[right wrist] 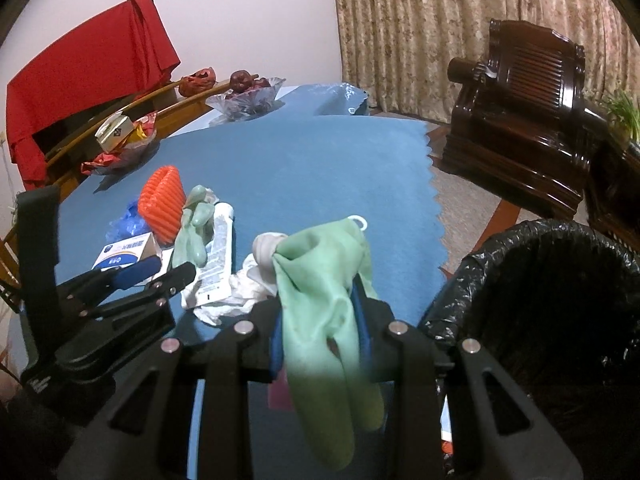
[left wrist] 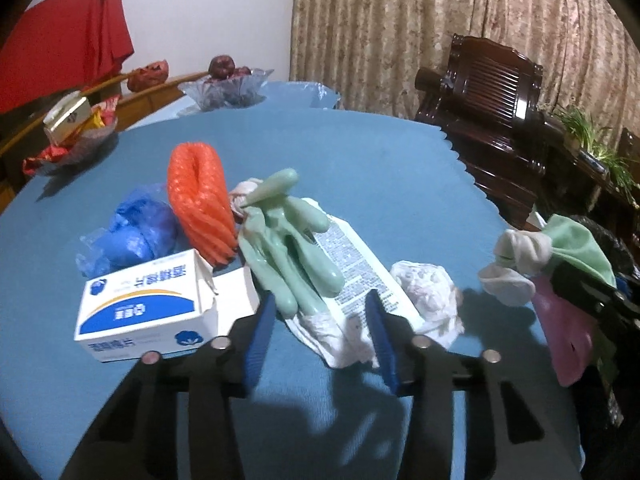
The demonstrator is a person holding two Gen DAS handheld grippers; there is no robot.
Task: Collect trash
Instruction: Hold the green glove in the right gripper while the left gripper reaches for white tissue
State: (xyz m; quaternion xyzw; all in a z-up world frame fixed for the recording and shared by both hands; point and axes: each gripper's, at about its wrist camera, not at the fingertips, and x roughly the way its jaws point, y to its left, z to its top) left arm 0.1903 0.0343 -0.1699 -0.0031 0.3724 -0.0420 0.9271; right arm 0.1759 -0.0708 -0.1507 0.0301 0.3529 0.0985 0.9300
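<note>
My right gripper [right wrist: 320,332] is shut on a green rubber glove [right wrist: 328,304] that hangs over its fingers beside the black-lined trash bin [right wrist: 560,304]. In the left wrist view that glove [left wrist: 576,248] shows at the right edge. My left gripper [left wrist: 320,324] is open, low over the blue tablecloth, its jaws around the near end of a white squeezed tube [left wrist: 360,276]. A second green glove [left wrist: 292,252], a crumpled tissue [left wrist: 428,292], an orange foam net [left wrist: 200,208], a blue plastic wad [left wrist: 136,228] and a white-blue box [left wrist: 144,308] lie ahead.
Glass bowls with fruit [left wrist: 228,84] and snacks [left wrist: 76,132] stand at the table's far left. A dark wooden chair [right wrist: 520,120] stands right of the table. The cloth's zigzag edge [right wrist: 436,200] runs along the right side.
</note>
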